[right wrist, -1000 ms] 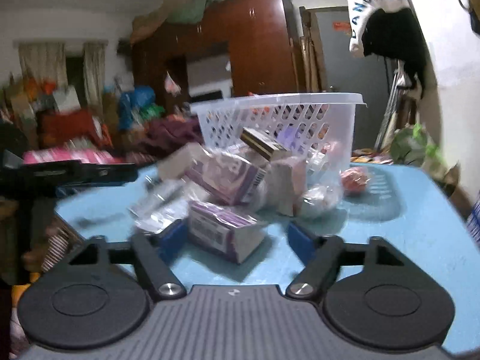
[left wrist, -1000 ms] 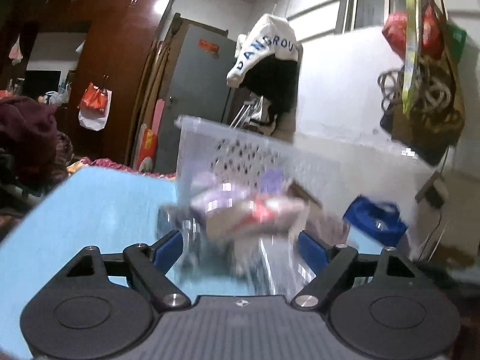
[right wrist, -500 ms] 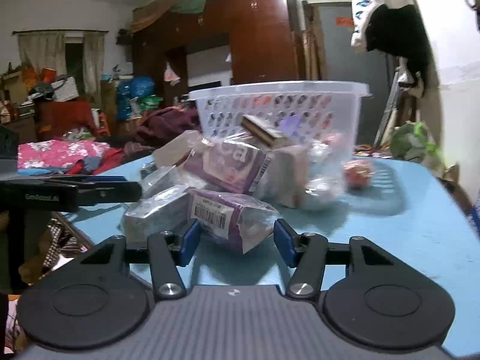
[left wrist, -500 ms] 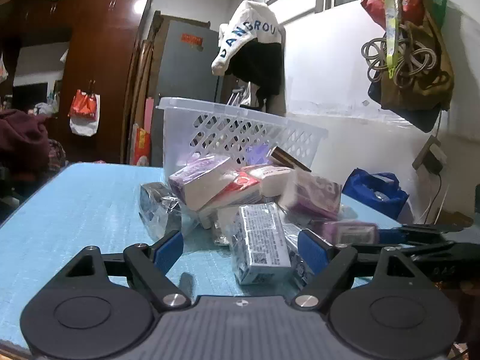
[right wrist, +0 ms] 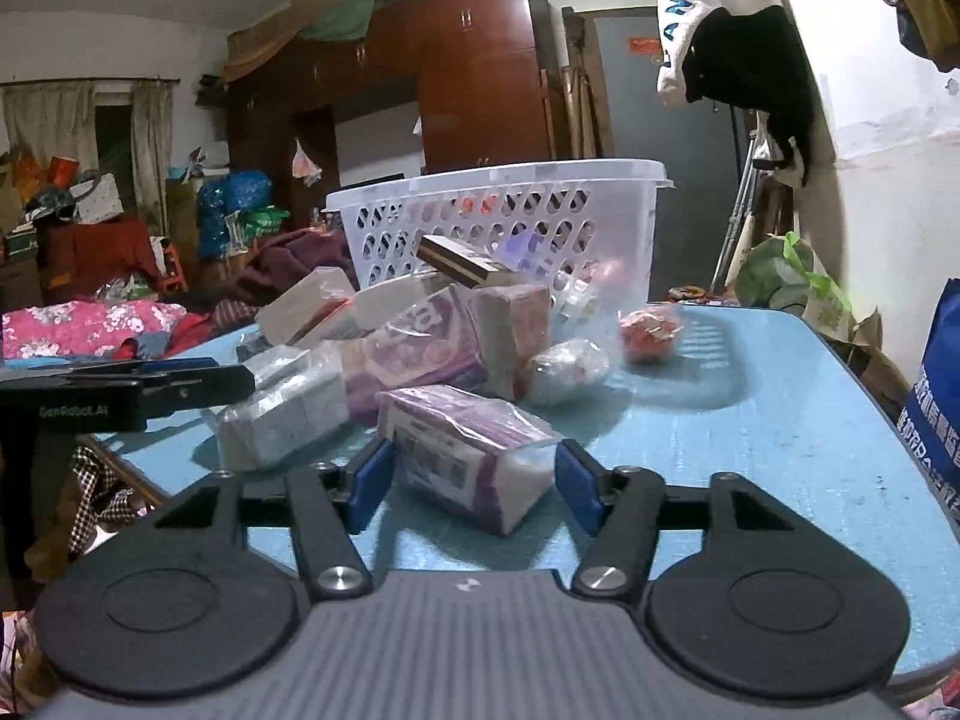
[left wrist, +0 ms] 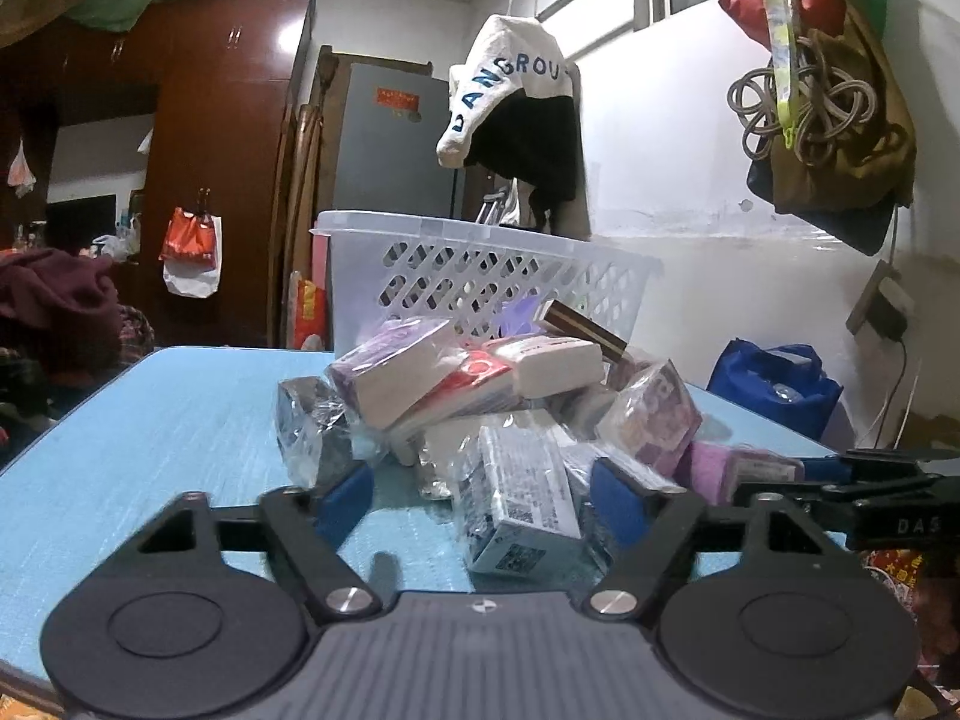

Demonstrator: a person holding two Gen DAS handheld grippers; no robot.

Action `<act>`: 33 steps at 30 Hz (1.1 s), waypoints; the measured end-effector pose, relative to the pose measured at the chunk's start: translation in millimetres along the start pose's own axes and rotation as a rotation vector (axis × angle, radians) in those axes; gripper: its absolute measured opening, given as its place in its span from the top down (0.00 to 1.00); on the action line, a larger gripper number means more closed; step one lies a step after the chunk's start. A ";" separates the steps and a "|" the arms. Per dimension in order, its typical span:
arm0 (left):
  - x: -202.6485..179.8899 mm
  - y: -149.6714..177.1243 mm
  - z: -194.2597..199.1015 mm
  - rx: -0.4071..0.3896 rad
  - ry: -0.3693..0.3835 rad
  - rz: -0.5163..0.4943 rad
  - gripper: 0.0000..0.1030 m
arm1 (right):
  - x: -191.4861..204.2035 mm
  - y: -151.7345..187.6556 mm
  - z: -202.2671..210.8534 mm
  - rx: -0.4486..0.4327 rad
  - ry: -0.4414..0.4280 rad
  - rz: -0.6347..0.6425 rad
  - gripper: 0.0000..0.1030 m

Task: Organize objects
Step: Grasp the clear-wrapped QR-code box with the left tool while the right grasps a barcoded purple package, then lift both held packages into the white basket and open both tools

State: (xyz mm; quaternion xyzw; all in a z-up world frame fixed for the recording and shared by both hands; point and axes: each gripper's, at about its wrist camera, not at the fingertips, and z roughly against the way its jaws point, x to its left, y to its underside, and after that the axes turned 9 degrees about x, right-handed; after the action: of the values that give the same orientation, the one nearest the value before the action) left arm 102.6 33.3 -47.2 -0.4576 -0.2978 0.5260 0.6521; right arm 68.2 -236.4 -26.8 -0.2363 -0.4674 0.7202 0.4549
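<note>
A pile of plastic-wrapped boxes and packets (left wrist: pixel 480 384) lies on the blue table (left wrist: pixel 150 420) in front of a white perforated basket (left wrist: pixel 480 276). My left gripper (left wrist: pixel 483 501) is open, its fingers either side of a white wrapped box (left wrist: pixel 522 510). My right gripper (right wrist: pixel 474 480) is open around a purple wrapped box (right wrist: pixel 468 456); the pads do not visibly press it. The basket (right wrist: pixel 510 222) stands behind the pile in the right wrist view. Each gripper shows in the other's view: the right one (left wrist: pixel 888 492), the left one (right wrist: pixel 132 390).
A red wrapped ball (right wrist: pixel 648 330) and a clear packet (right wrist: pixel 570 363) lie by the basket. A blue bag (left wrist: pixel 774 384) stands past the table's far right edge. A wardrobe (left wrist: pixel 198 180), hanging clothes (left wrist: pixel 516 114) and clutter surround the table.
Both grippers have dropped lower and moved in on the pile. The right gripper's fingers have narrowed around the purple box. The left view has gone from blurred to steady.
</note>
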 end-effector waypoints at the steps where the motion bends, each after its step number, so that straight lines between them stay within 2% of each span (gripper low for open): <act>1: 2.4 0.4 1.3 0.004 0.007 0.010 0.39 | 0.1 1.0 -0.8 0.003 0.000 0.007 0.33; 4: 5.0 2.6 4.9 0.009 0.009 0.009 0.39 | 0.4 1.9 -3.4 0.006 0.006 0.018 0.31; 6: 1.3 3.2 1.8 0.022 -0.006 -0.018 0.39 | -0.8 1.7 -2.0 0.006 0.005 0.021 0.40; 9: -2.7 3.7 -8.3 0.058 0.000 -0.016 0.40 | -1.0 1.5 1.1 0.003 -0.001 0.028 0.45; 11: -7.1 5.5 -7.9 0.041 -0.010 -0.038 0.54 | -0.7 1.8 3.5 -0.006 0.000 0.027 0.47; 14: -8.6 6.5 -1.9 0.008 -0.018 -0.045 0.55 | 0.4 0.3 7.7 -0.015 0.005 0.033 0.50; 15: -7.6 6.3 0.7 -0.005 -0.019 -0.042 0.56 | 1.0 0.2 9.4 -0.019 0.010 0.036 0.56; 23: 6.0 1.8 15.6 -0.075 -0.031 -0.001 0.57 | -1.6 -2.2 20.5 -0.033 0.033 0.041 0.58; 24: 7.5 1.2 16.7 -0.081 -0.030 0.000 0.57 | -2.1 -2.6 22.7 -0.038 0.032 0.044 0.69; 33: 9.9 -0.9 15.9 -0.092 -0.026 0.006 0.57 | -5.7 -4.9 29.8 -0.058 0.043 0.046 0.71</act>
State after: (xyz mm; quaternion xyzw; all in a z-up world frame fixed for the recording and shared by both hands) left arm 91.9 47.3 -40.9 -0.4812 -0.3287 0.5197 0.6247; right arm 50.2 -254.3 -9.5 -0.2755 -0.4727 0.7115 0.4410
